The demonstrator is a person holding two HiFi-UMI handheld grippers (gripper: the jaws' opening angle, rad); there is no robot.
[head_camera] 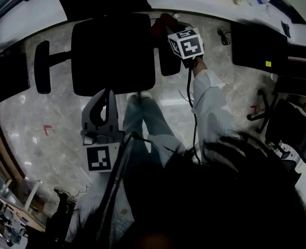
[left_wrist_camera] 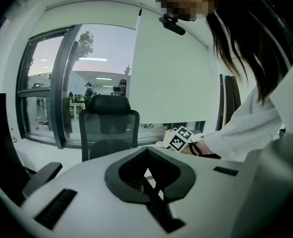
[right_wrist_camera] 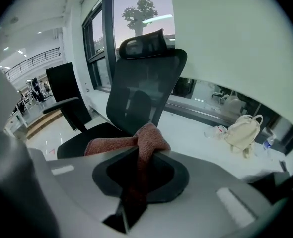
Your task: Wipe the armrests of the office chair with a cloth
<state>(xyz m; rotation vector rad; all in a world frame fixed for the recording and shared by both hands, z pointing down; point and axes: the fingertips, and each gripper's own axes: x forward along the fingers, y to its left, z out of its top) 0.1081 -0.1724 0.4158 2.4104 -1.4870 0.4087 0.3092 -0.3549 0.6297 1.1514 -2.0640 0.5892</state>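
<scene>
A: L tongs?
B: Pressed together, nothing btwn them. Held just beside the person's legs. Tips point at the front edge of the seat; can't tell if touching.
A: R tongs?
B: Pinching the cloth, reddish-pink terry. A fold bunches up above the jaws; the rest trails off L in the R gripper view. Marker cube on top. Sleeve stretched fwd behind it, black cable running along the arm.
A: Cloth vs. armrests?
B: Head view: cloth sits at the far end of the R-side armrest, w/ the R tongs over that pad. Contact w/ the pad: can't tell. L-side armrest is well apart from both tongs.
A: Chair itself?
B: Black office chair, mesh back w/ headrest, upright, seat toward the person. Stands on a pale marble floor w/ a red mark nr the L side.
A: Behind it?
B: White desk runs past the backrest; cream backpack on it, off to the R. 2nd black chair further R in head view. Beyond: window w/ a tree outside, and a pale roller blind down over the R part.
</scene>
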